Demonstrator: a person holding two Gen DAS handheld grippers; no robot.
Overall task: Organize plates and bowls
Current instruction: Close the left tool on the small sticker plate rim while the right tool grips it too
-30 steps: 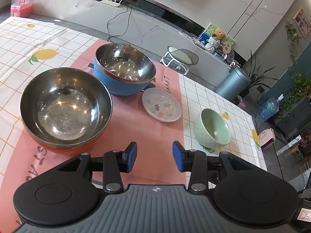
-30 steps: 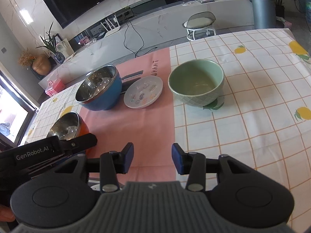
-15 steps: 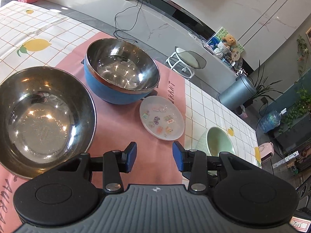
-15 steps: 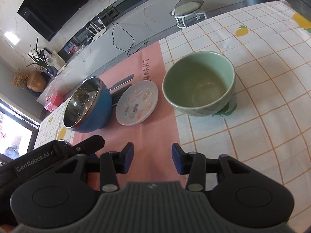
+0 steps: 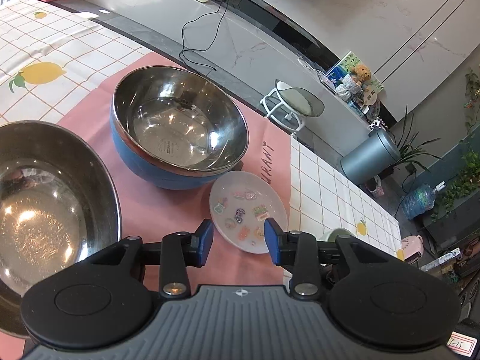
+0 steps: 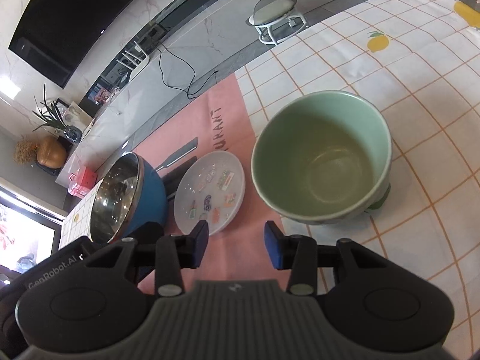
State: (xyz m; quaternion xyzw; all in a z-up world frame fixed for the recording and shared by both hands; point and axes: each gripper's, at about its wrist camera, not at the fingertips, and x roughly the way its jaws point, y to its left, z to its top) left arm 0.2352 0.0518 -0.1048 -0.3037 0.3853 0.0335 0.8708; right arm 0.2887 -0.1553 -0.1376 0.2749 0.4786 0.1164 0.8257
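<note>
Your left gripper's (image 5: 238,241) blue-padded fingers (image 5: 204,241) stand wide apart with nothing between them, hovering over the near edge of the small plate (image 5: 249,210). Your right gripper (image 6: 237,244) is spread just as wide and holds nothing, poised above the pink mat (image 6: 240,240) between that plate (image 6: 210,193) and the green bowl (image 6: 322,157).

From the left wrist, the green bowl (image 5: 331,234) is almost wholly hidden behind the right-hand finger; only a sliver of pale rim shows. The steel bowl (image 5: 45,204) at the left is cut off by the frame edge, and its outer colour cannot be made out. From the right wrist, your left gripper's body covers the near side of the blue bowl (image 6: 129,198).

The plate is shallow, round and translucent white, scattered with small coloured stickers whose designs are too small to read. It lies on the mat just beside the blue bowl (image 5: 180,141), which is polished steel inside and blue outside. The green bowl is deep, glossy ceramic, sitting on the lemon-print checked tablecloth (image 6: 420,90).
</note>
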